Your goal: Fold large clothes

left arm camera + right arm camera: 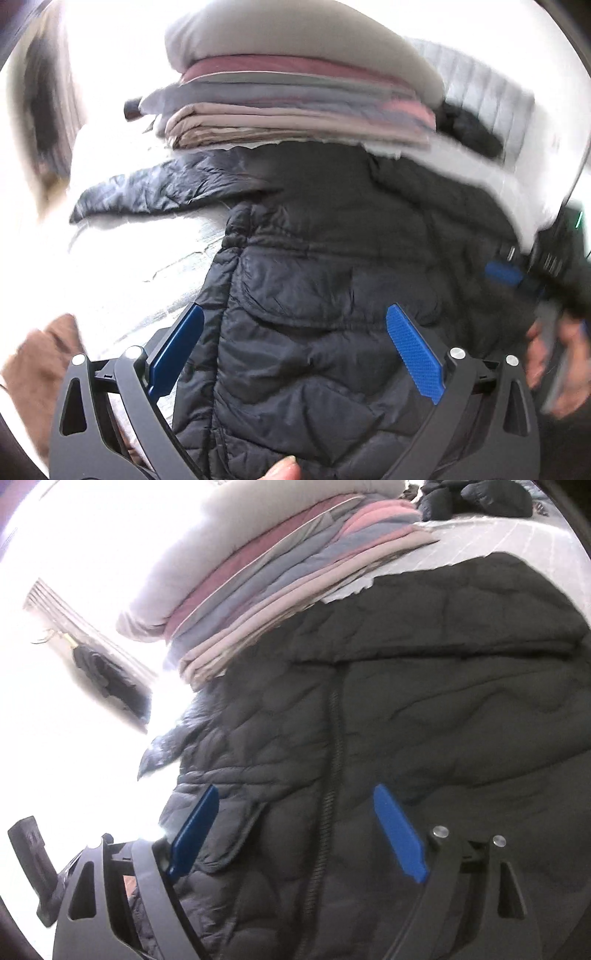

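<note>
Left gripper released, fingers spread wide over the lower body of one black quilted puffer jacket, gripping nothing. Right gripper likewise released, fingers straddling the jacket's zipper, nothing held. Jacket lies flat, front up, on a white bed, one sleeve stretched out to the side. Likely step: picking grasp points for the first fold; best to pinch hem or side seam, not slippery mid-panel, and lift both sides evenly. Beyond: one stack of folded clothes, several layers, count unclear; one dark bundle farther back.
</note>
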`<state>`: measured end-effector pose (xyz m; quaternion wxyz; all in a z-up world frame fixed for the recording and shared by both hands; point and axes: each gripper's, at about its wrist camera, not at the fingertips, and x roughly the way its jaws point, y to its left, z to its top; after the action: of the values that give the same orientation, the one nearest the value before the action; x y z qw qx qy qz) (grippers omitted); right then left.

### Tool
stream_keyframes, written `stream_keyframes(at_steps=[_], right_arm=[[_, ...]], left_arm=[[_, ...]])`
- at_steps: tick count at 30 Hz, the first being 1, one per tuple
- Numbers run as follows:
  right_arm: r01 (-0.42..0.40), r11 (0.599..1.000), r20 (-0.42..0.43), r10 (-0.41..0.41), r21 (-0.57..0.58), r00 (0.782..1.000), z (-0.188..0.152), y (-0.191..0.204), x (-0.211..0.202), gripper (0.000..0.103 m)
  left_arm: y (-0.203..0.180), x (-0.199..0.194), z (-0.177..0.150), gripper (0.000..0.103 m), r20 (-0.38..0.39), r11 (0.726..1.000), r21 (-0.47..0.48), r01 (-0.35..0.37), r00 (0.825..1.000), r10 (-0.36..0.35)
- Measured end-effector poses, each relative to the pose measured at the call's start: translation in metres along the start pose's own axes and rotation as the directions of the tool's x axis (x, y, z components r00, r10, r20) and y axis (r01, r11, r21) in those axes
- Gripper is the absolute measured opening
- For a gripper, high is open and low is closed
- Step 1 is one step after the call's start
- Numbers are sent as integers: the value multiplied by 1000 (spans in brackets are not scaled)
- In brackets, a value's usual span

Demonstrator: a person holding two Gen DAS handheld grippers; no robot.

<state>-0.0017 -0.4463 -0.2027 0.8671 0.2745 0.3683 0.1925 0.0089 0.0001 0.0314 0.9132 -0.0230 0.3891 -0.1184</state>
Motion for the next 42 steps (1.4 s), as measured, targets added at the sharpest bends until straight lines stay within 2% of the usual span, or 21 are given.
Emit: stream_keyframes(at_steps=[2,5,7,9,12,14,15,16,17,18,20,22,25,27,29,32,35,36,38,39,42], right_arm=[[-18,1000,-19,19,11,1000,-2,2,5,83],[-41,999,-16,41,29,999,-6,4,6,83],[-63,997,-11,64,47,998,-6,2,5,83],[-85,994,-11,86,75,996,-5,0,6,83],[-126,983,-12,129,133,992,-6,-6,8,83],[-135,978,-14,139,159,990,-6,-9,10,83],[-140,976,-16,145,168,989,-6,-11,11,83],[-148,972,-17,154,180,988,-5,-12,12,83],[-155,969,-18,162,191,987,-5,-14,14,83],[-158,967,-18,165,198,986,-6,-14,15,83],[-165,965,-24,173,204,985,-6,-15,18,83],[-165,966,-31,175,201,984,-7,-13,22,83],[-167,965,-50,181,201,982,-8,-13,29,83],[-166,965,-59,182,204,982,-9,-14,32,83],[-161,966,-62,177,203,982,-9,-15,34,83],[-156,967,-62,171,203,983,-10,-15,38,83],[-155,967,-63,171,204,983,-10,-15,39,83],[-155,967,-62,171,204,983,-9,-15,39,83],[-154,967,-60,169,205,984,-10,-15,40,83],[-152,967,-59,167,205,984,-10,-14,41,83],[-150,968,-62,165,201,984,-12,-14,41,83]], left_arm=[[23,-4,6,95,21,996,-75,37,999,-35],[67,-8,20,96,50,981,-187,50,998,-42],[104,-9,34,95,65,955,-287,80,996,-64],[139,-6,43,95,89,909,-396,133,990,-106],[197,8,56,95,163,825,-533,187,980,-117],[233,20,60,95,210,758,-608,236,969,-134],[253,28,59,95,246,704,-653,279,957,-151],[276,38,54,95,290,634,-700,328,942,-168],[292,44,50,95,313,587,-734,342,937,-155],[305,51,48,95,325,560,-754,344,936,-136],[331,60,41,95,354,530,-771,352,929,-102],[346,68,42,95,378,516,-773,370,921,-95],[366,77,49,95,395,521,-775,359,918,-44],[379,91,50,95,397,497,-790,360,917,-32],[391,103,46,95,414,474,-795,379,909,-33],[397,123,42,95,405,454,-806,380,913,-45],[397,131,49,95,407,477,-799,366,913,-18],[397,131,52,95,411,479,-797,366,912,-13],[399,132,55,95,444,475,-784,400,896,-22],[400,133,56,95,444,475,-783,402,895,-26],[397,136,60,95,403,496,-793,355,915,-11]])
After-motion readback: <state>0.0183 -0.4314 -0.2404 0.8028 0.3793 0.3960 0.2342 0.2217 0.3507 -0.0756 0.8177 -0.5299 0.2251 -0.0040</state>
